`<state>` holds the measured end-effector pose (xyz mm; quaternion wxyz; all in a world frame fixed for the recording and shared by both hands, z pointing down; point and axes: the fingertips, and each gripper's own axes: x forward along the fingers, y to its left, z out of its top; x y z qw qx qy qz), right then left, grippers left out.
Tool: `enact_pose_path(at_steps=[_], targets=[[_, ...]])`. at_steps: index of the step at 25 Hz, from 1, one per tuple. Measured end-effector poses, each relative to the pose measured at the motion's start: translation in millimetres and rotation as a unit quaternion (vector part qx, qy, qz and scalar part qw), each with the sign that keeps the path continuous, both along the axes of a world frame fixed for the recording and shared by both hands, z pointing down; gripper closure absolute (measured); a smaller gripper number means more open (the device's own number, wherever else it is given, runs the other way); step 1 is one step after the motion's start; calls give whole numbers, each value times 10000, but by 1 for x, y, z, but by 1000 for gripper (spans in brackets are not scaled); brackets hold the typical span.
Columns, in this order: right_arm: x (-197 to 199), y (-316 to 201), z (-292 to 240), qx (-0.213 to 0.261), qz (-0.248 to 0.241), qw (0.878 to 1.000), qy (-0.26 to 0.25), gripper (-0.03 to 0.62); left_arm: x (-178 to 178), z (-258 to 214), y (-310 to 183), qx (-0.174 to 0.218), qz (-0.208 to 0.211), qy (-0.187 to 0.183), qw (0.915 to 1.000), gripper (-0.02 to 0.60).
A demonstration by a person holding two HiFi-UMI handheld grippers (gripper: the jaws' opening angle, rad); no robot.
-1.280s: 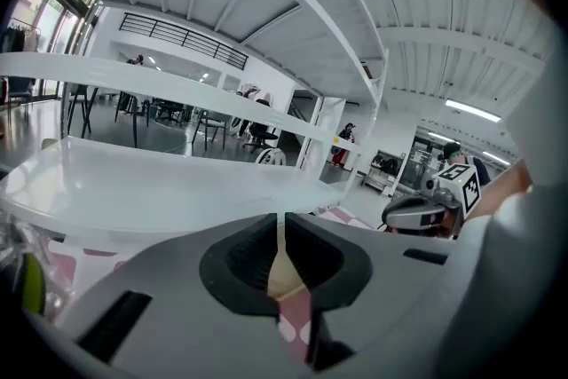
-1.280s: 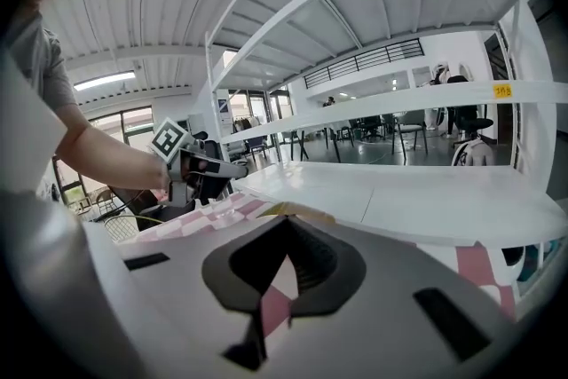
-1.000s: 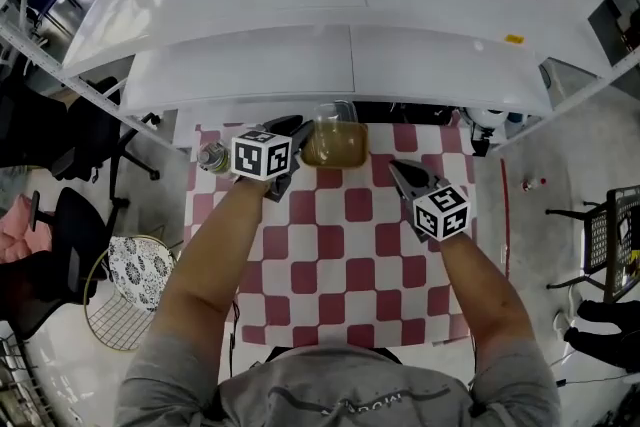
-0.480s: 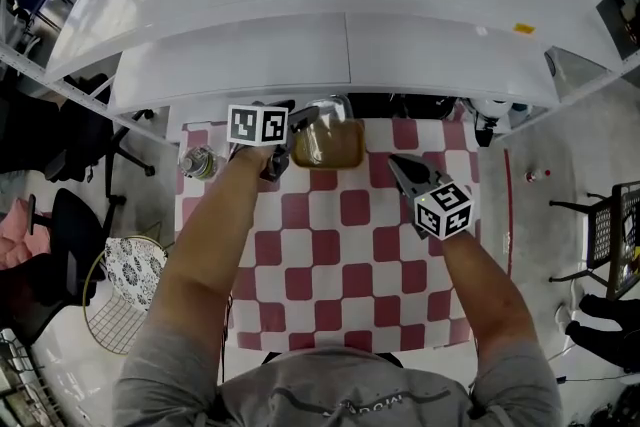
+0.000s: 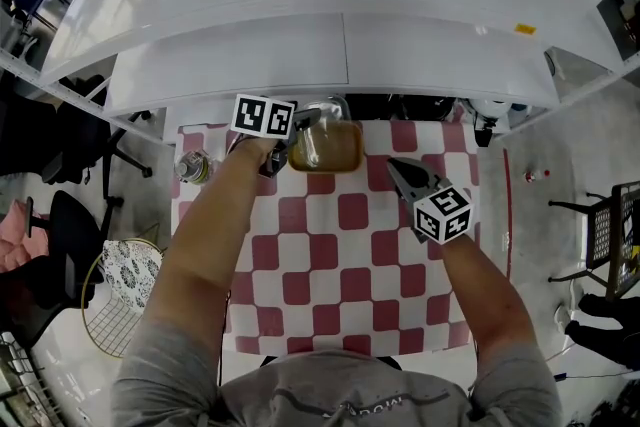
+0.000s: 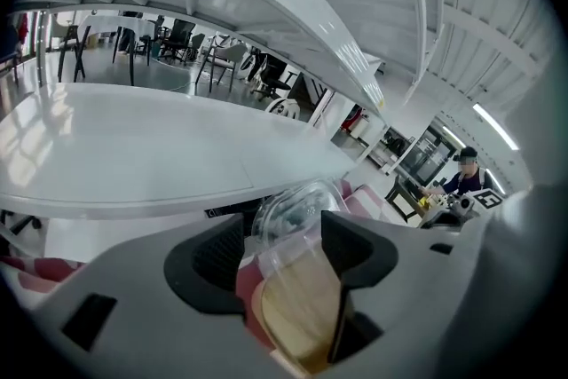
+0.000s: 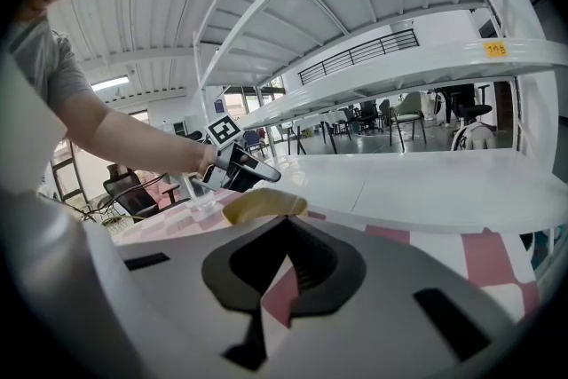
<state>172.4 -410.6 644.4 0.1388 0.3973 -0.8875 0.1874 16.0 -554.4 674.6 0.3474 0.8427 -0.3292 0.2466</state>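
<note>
At 12 o'clock on the table, just under the shelf edge: the left gripper (image 5: 303, 123), a smooth grey moulded shell with a black-and-white marker cube on top. Clamped between its ribbed black pads (image 6: 217, 253), a thin clear plastic cup (image 6: 297, 210): round-rimmed, glossy, tilted, mouth turned away from the camera. Jaws spread only to the cup's width, pressing its flimsy wall from both sides.

Directly below the cup, an amber translucent plastic tray (image 5: 330, 153), square with rounded corners and a shallow raised rim. Visible through the cup as a tan patch in the left gripper view. Contact between cup and tray: not readable.

At 2 o'clock from the table's middle, well apart from the tray: the right gripper (image 5: 398, 168). Pointed dark jaws shut tight against each other, nothing between them, only a sliver of cloth past the seam in the right gripper view. Aimed toward 11 o'clock, at the tray.

Under everything, a red-and-white checked tablecloth (image 5: 340, 260), flat and matte. At 10 o'clock, by the cloth's left edge, a small clear bottle (image 5: 190, 165), round from above. Overhead at 12 o'clock, a white painted metal shelf (image 5: 350, 55), smooth, faintly reflective, in two tiers.
</note>
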Motion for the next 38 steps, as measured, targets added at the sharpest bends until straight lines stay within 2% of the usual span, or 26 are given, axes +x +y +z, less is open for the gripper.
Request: enact_pose_path(at_steps=[2,4,9,13,18,22,27,32,38], targets=[[0,0,0,-3,-11,10000,-6,569,2,4,1,-10,77,-127,9999,310],[-1,0,2,-8,-18,10000,-9,569,2,6,2,15,92,-200,9998,369],[-2,4,4,-31,-21,10000,10,569,0,1,2,61,-27,-52,10000,436],[-1,4,2,-31,-16,10000,30,569,0,-15,0,23,-192,439,9988,501],[-3,6,-6,13,4,10000,68,569,5,-43,9,-141,-193,1387,9900,531],[-3,6,-15,78,19,9999,94,569,9,-58,16,-63,-139,1625,9866,532],[-2,8,-27,143,46,9998,154,569,6,-86,22,264,-202,1793,9832,535],[-5,13,-41,225,56,9994,243,569,-5,-118,32,771,-200,1749,9814,537],[-10,14,-60,271,119,9991,320,569,-14,-157,50,1568,-15,1338,9785,537]])
